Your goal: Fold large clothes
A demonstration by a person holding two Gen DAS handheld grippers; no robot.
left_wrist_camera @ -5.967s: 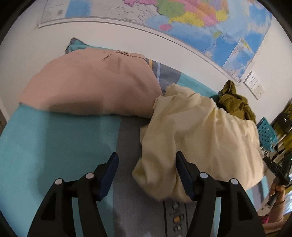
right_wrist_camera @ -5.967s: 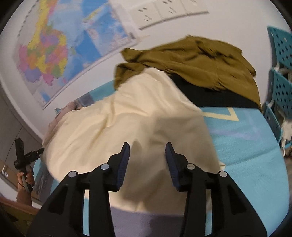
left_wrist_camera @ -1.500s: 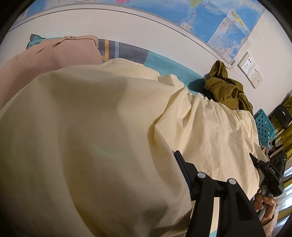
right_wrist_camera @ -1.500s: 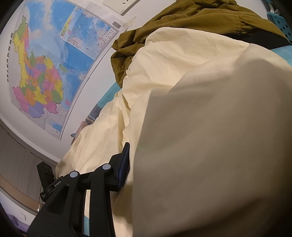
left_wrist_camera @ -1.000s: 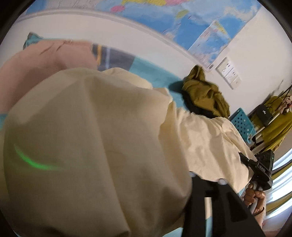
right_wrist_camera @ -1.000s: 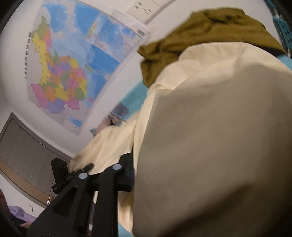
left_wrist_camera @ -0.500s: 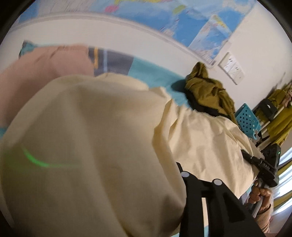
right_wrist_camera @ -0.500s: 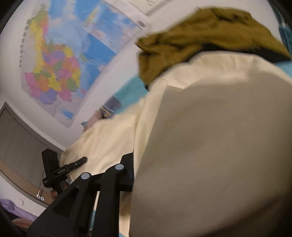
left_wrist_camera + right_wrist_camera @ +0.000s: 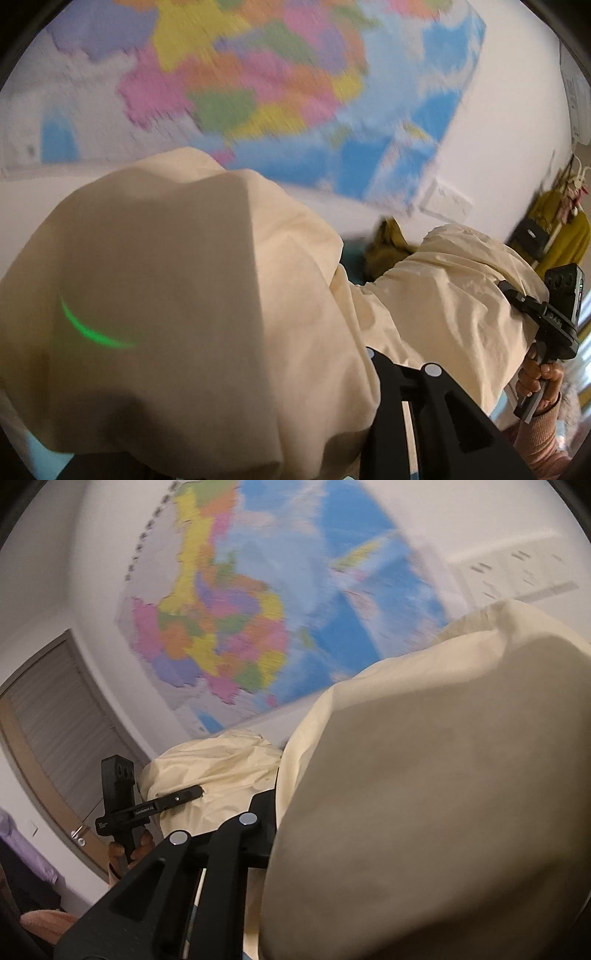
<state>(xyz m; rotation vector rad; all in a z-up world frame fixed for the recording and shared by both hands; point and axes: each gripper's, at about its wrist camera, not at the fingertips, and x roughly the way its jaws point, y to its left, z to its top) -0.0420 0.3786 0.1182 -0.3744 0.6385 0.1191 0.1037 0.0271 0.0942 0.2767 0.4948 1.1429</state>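
Left wrist view: a large cream garment (image 9: 177, 295) fills the frame from 6 to 10 o'clock, draped over the left gripper (image 9: 354, 373) so that only 1 black finger (image 9: 413, 406) shows, at 5 o'clock. Its jaws are closing with the cream cloth bunched between them, and the fabric hangs from that grip. The cloth stretches off toward 3 o'clock, where the right gripper (image 9: 517, 291) meets its far corner, carried by a hand (image 9: 539, 376) in a pink sleeve (image 9: 539, 439). Between the 2 raised folds, near the centre, an olive-green garment (image 9: 384, 247) peeks out over a sliver of teal bedding (image 9: 351, 258). A blurred, many-coloured wall map (image 9: 280, 81) covers the top from 10 to 2 o'clock, with a white socket panel (image 9: 447, 203) below its corner. Right wrist view: the same cream garment (image 9: 436, 812) takes up everything from 2 to 6 o'clock and covers the right gripper (image 9: 275, 812), leaving 1 black finger (image 9: 221, 849) visible at 7 o'clock. Its jaws are closing, with the cloth caught between them. At 8 o'clock the left gripper (image 9: 195, 792) clamps the other end of the cloth, its handle held in a hand (image 9: 129, 853). The wall map (image 9: 266, 602) spans 11 to 1 o'clock, a grey door (image 9: 59, 746) in a wooden frame stands at 9 o'clock, and white socket panels (image 9: 517, 572) sit at 2 o'clock.
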